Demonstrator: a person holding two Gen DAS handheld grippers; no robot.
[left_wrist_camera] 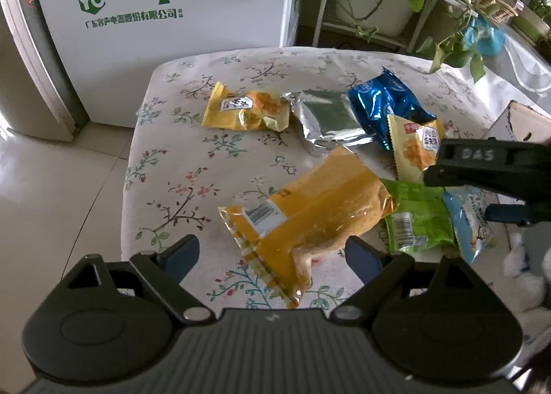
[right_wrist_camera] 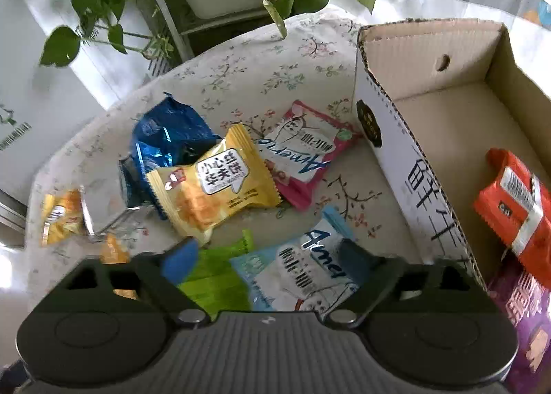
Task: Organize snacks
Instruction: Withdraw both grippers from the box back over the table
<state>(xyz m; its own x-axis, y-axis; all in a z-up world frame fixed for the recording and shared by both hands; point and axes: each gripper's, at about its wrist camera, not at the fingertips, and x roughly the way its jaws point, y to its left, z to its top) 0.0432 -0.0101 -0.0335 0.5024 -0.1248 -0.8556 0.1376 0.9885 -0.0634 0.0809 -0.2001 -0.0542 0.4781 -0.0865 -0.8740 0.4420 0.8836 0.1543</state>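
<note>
Left wrist view, left to right. Left gripper (left_wrist_camera: 272,256) jaws spread wide; the large orange snack bag (left_wrist_camera: 306,218) lies on the floral tablecloth (left_wrist_camera: 165,160) with its lower end between the fingers, pads not visibly pressing it. Beyond it: small yellow cake packet (left_wrist_camera: 246,112), silver foil packet (left_wrist_camera: 327,122), blue foil packet (left_wrist_camera: 385,101), a second yellow packet (left_wrist_camera: 413,149), then the green packet (left_wrist_camera: 420,222). The right gripper's black body enters at the right edge, over the second yellow packet and the green one.

Right wrist view, left to right. Right gripper (right_wrist_camera: 272,265) jaws wide apart, clamping nothing. The green packet (right_wrist_camera: 213,280) and light-blue packet (right_wrist_camera: 303,270) lie side by side on the cloth between and under the fingers. Further out: blue foil packet (right_wrist_camera: 168,139), the second yellow packet (right_wrist_camera: 213,184), pink packet (right_wrist_camera: 303,153). Right of these the cardboard box (right_wrist_camera: 396,139) stands on the table, holding an orange-red packet (right_wrist_camera: 516,208) and a purple packet (right_wrist_camera: 523,321).
</note>
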